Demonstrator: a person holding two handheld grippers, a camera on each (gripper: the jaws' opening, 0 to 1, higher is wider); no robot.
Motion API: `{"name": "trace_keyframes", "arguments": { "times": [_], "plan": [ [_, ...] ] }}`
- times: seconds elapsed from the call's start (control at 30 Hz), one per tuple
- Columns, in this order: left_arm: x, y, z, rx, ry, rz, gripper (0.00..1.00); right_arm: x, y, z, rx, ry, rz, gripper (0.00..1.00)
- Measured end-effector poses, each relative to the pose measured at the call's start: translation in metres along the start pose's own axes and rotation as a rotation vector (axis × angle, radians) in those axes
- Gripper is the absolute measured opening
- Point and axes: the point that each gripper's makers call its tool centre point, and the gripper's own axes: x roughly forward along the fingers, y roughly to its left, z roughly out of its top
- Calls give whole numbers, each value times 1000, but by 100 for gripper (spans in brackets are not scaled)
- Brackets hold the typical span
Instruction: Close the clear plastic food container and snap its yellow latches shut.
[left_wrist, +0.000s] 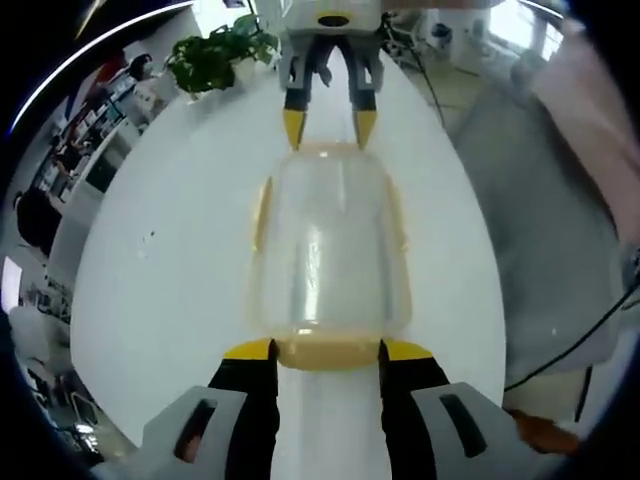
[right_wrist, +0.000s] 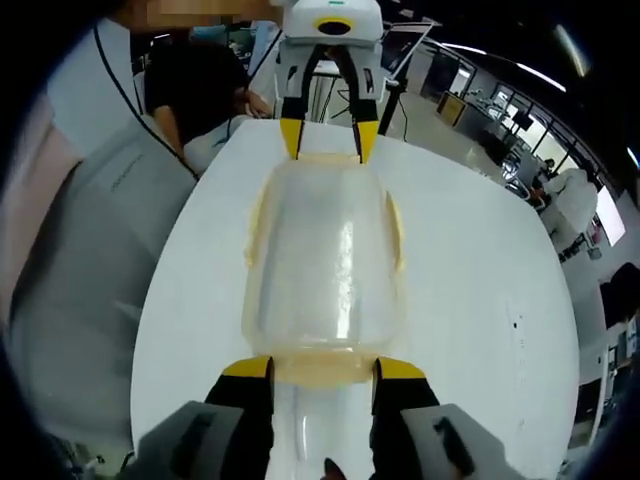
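A clear plastic food container (left_wrist: 328, 250) (right_wrist: 325, 260) lies lengthwise on the white table (left_wrist: 170, 280) (right_wrist: 480, 290) with its lid on top. Pale yellow latches run along both long sides (left_wrist: 262, 212) (right_wrist: 254, 228) and across each end. My left gripper (left_wrist: 328, 352) (right_wrist: 327, 140) is open, its yellow-tipped jaws straddling one end latch (left_wrist: 328, 354). At the opposite end my right gripper (right_wrist: 324, 368) (left_wrist: 330, 128) is open too, its jaws on either side of the other end latch (right_wrist: 322, 370). Whether any latch is snapped down I cannot tell.
A potted plant (left_wrist: 215, 55) stands at one end of the table. A person in a grey top (left_wrist: 545, 200) (right_wrist: 90, 260) stands close along one long side, with a black cable (left_wrist: 580, 340) hanging there. Office desks lie beyond the table.
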Motion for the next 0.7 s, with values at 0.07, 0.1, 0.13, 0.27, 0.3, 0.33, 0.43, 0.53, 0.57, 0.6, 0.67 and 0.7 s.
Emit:
{"name": "trace_keyframes", "arguments": {
  "times": [0.07,0.1,0.13,0.27,0.3,0.33,0.43,0.53,0.57,0.6,0.67,0.7],
  "plan": [
    [2,0,3,-4,-4,0,37,-2,0,-3,0,4,-1,35],
    [4,0,5,-6,-6,0,37,-3,0,-6,-1,9,-3,35],
    [5,0,7,-6,-6,-1,37,-3,0,-7,-1,12,-3,35],
    [8,1,11,-7,-7,-7,37,-7,0,-12,2,15,-5,35],
    [8,1,12,-6,-10,-8,37,-8,0,-13,4,14,-6,35],
    [9,2,14,-6,-11,-9,37,-9,0,-14,5,14,-7,35],
    [10,2,18,-6,-17,-11,37,-13,-1,-17,7,13,-10,35],
    [14,3,24,-2,-21,-9,36,-15,-1,-22,10,18,-12,35],
    [15,3,25,-2,-20,-8,36,-16,-1,-24,11,19,-13,35],
    [16,4,26,-1,-17,-7,36,-17,-2,-25,11,22,-14,35],
    [18,4,29,1,-16,-7,36,-19,-2,-28,9,26,-15,35],
    [19,4,30,0,-17,-7,36,-19,-3,-30,9,27,-15,35]
  ]
}}
